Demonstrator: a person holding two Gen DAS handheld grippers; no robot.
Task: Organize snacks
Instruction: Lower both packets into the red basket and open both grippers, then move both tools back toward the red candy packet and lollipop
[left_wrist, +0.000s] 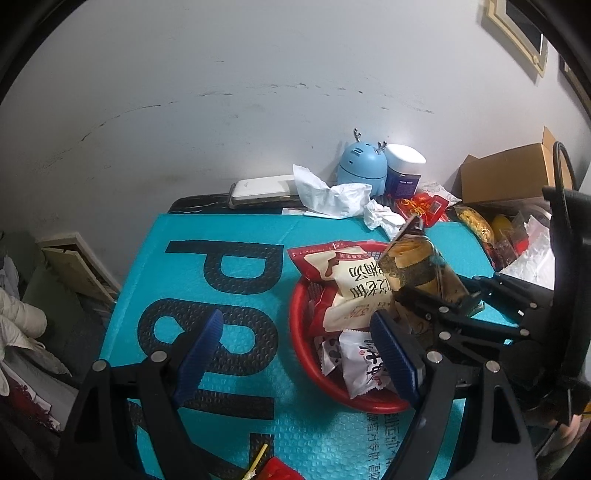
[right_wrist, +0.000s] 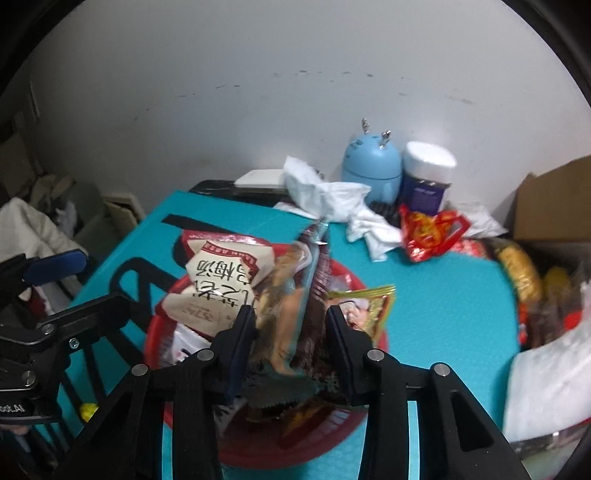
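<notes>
right gripper (right_wrist: 290, 332) clamps the snack packet (left_wrist: 417, 266) upright over the red basket (left_wrist: 299, 332) — left gripper (left_wrist: 299, 350) gapes empty.

Right tongs (right_wrist: 290, 328) clamped shut on something; left tongs (left_wrist: 299, 354) spread wide.

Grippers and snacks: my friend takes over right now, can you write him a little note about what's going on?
Right gripper: shut on a clear snack packet, held over the red basket.
Left gripper: open, holding nothing, beside the basket.
Done: the basket already holds several packets, with a big white-and-red bag on top.
Left: probably drop the held packet in, then fetch the loose red packet on the teal mat and the snacks piled at the right edge.
</notes>
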